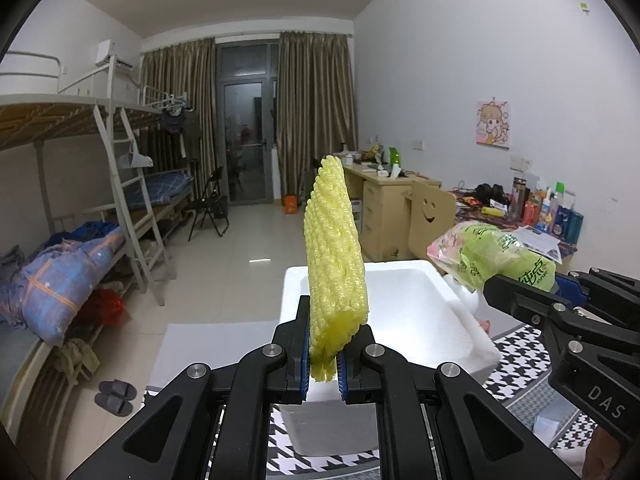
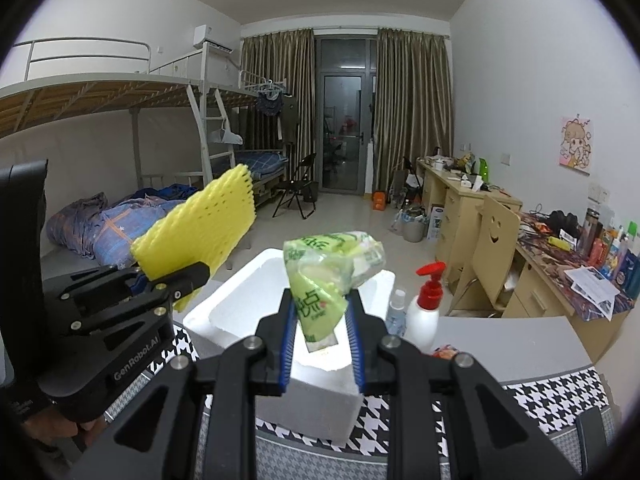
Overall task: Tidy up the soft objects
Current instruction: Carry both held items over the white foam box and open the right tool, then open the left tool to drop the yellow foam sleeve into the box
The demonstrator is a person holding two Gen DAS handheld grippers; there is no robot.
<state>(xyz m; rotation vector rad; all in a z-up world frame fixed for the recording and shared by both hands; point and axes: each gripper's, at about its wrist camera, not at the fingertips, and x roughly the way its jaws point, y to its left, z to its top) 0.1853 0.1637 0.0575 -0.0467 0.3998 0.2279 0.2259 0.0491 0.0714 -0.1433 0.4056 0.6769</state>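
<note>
My left gripper [image 1: 325,344] is shut on a yellow foam net sleeve [image 1: 335,248], which stands upright above the white foam box [image 1: 420,320]. The same sleeve [image 2: 208,216] and left gripper [image 2: 196,274] show at the left of the right wrist view. My right gripper [image 2: 320,316] is shut on a green plastic tissue pack [image 2: 328,264], held above the foam box [image 2: 224,312]. In the left wrist view that pack [image 1: 492,256] hangs at the right in the right gripper [image 1: 490,286], over the box's right rim.
The box stands on a houndstooth-patterned table [image 2: 560,400]. A white pump bottle with a red top [image 2: 426,308] and a small clear bottle [image 2: 396,312] stand just right of the box. Bunk beds [image 1: 80,200] line the left; desks [image 2: 472,208] and a wooden chair [image 2: 492,248] the right.
</note>
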